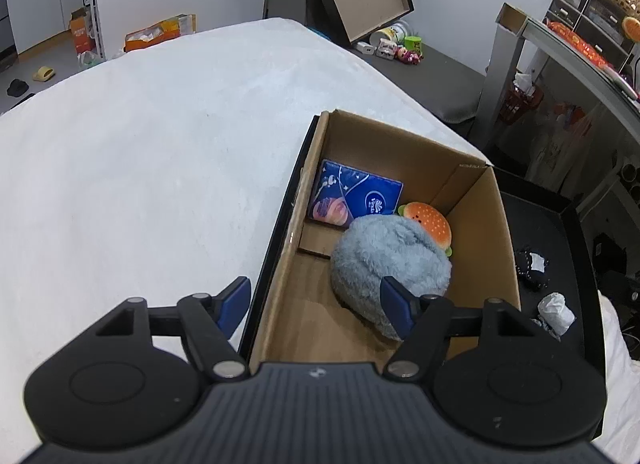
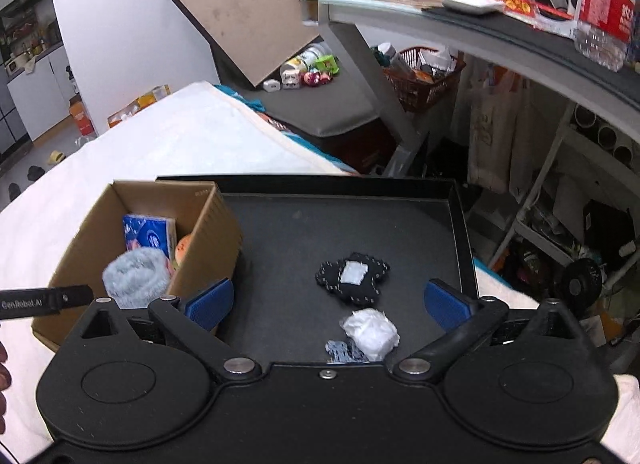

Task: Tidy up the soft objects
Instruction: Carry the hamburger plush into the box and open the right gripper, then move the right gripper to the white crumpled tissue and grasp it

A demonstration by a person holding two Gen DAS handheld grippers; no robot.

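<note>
Both your grippers stand apart and empty – 1 over the box, 1 over the tray.

Your left gripper (image 1: 316, 306) hangs over the near end of the cardboard box (image 1: 476, 200), jaws spread with nothing between them; its right pad (image 1: 394, 306) sits just in front of the grey plush (image 1: 390, 254), though you cannot tell whether they touch. The plush lies inside the box, with the burger toy (image 1: 430, 220) tucked behind it and the blue tissue pack (image 1: 354, 194) leaning in the far corner. Your right gripper (image 2: 328, 304) is wide open above the black tray (image 2: 280, 224) – the box stands in the tray's left part. On the bare tray floor, between the spread pads, lie 3 things: a black stitched pad (image 2: 354, 278), a white wad (image 2: 372, 332) and a small blue scrap (image 2: 342, 352) touching the wad.
</note>
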